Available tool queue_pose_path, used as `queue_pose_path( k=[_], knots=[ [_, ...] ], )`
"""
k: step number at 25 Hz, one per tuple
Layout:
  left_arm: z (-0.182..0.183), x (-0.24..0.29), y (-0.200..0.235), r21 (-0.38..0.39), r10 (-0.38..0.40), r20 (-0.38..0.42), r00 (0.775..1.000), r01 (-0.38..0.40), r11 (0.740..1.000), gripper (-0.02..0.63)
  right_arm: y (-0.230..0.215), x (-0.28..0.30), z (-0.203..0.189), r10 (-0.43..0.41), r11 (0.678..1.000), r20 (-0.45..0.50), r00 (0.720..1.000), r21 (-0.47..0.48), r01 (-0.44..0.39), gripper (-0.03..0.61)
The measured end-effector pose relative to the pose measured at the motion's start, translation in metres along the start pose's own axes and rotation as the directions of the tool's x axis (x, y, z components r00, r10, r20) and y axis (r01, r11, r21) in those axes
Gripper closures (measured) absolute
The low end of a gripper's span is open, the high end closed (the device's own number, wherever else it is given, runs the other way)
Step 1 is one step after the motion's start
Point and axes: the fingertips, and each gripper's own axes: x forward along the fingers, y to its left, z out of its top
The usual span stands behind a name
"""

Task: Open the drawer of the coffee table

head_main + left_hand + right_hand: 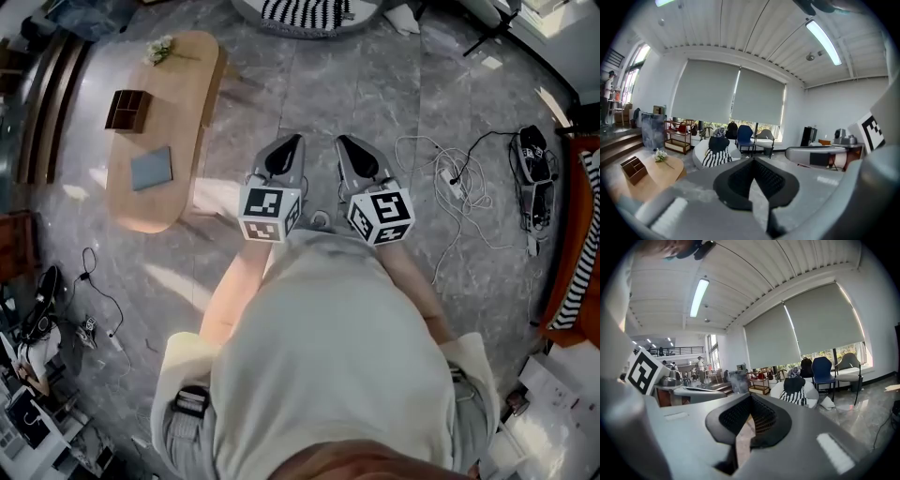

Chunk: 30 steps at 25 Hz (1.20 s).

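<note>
The left hand-held gripper [294, 142] and the right hand-held gripper [344, 143] were both clenched on nothing, side by side above the grey floor [244, 122]. The wooden table [183, 103] lay at ten o'clock from them, well apart, carrying a brown box [127, 110], a grey pad [152, 169] and a sprig of flowers [160, 47]. Its drawer could not be made out. White cables [448, 178] sprawled at three o'clock.
</note>
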Motion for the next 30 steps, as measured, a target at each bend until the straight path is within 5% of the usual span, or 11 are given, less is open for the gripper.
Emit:
queue_pose_path(
  k=[13, 30],
  knots=[
    [-0.006, 0.023, 0.046, -0.050, 0.052, -0.028, 0.998, -0.053, 0.997, 0.617, 0.008, 0.051, -0.008, 0.083, 0.996, -0.063, 0.994, -0.011, -0.084, 0.578],
    [0.056, 0.194, 0.167, -0.108, 0.094, -0.030, 0.995, -0.097, 0.989, 0.615, -0.105, 0.235, 0.058, 0.093, 0.994, -0.098, 0.991, -0.048, -0.099, 0.578]
  ],
)
